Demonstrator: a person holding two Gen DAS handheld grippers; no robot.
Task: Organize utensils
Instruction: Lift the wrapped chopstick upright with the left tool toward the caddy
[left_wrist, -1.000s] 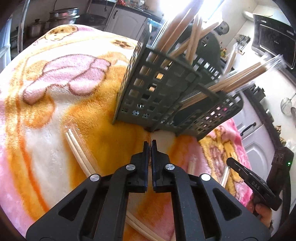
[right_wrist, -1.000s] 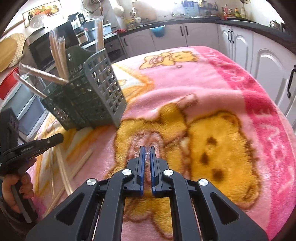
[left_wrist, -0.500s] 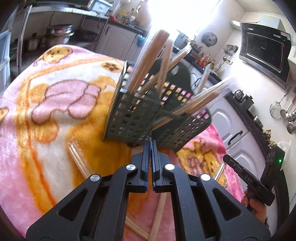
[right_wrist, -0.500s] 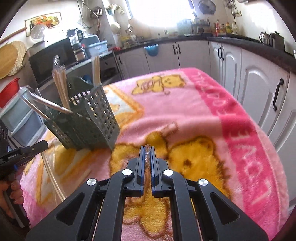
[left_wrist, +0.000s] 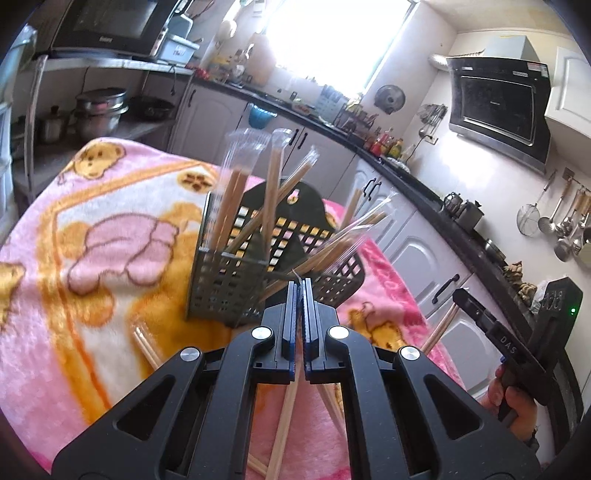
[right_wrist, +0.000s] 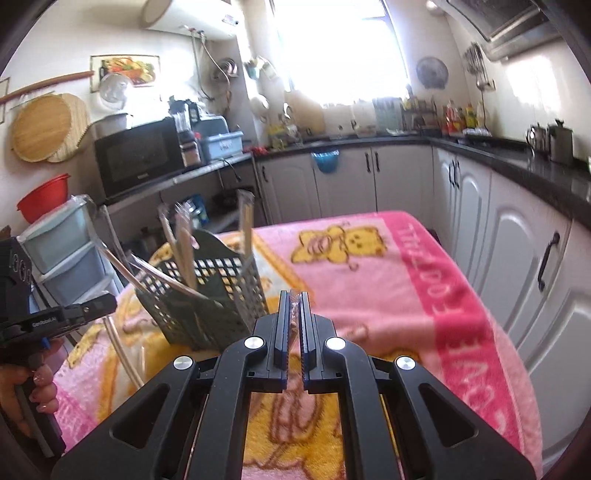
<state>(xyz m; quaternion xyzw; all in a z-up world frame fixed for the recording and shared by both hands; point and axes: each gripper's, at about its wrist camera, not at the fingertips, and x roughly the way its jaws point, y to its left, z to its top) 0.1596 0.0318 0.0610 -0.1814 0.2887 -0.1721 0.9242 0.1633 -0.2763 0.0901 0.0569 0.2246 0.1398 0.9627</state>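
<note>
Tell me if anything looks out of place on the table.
Yes. Several wrapped chopsticks lie loose on the blanket beside the basket instead of standing in it, and those inside lean at mixed angles.

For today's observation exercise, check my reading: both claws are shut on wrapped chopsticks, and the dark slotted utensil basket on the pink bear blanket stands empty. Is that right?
One detail is wrong. The utensil basket is not empty: the left wrist view shows several wrapped chopsticks standing in it. The rest holds: the left claw and right claw are each shut on wrapped chopsticks, and the basket sits on the pink bear blanket.
</note>
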